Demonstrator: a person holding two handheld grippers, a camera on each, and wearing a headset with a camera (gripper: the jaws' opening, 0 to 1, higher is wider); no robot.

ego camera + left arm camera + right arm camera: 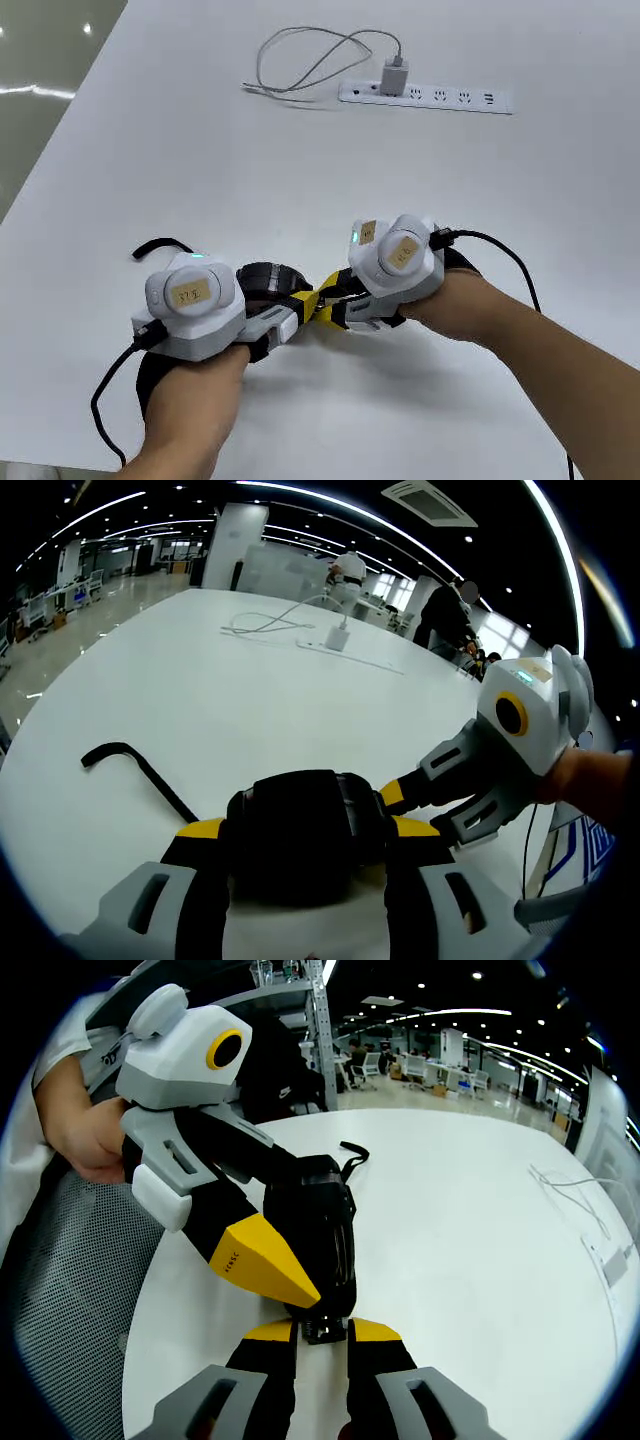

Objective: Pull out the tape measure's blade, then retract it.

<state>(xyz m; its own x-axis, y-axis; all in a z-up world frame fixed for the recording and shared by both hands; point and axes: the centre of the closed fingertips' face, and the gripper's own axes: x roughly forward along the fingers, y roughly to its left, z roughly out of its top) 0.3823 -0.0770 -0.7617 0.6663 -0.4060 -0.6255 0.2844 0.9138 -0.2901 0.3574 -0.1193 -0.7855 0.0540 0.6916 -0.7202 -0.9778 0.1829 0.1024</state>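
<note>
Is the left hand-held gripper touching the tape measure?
Touching. In the left gripper view the left hand-held gripper clamps the black tape measure, its jaws flush against both sides.

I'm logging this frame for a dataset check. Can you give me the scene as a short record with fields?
surface: white table
left gripper: shut on the tape measure case
right gripper: shut on the blade tip
blade: not yet drawn out, tip at the case mouth
strap: black strap lying on the table by the case
far side: power strip with charger and cable
</note>
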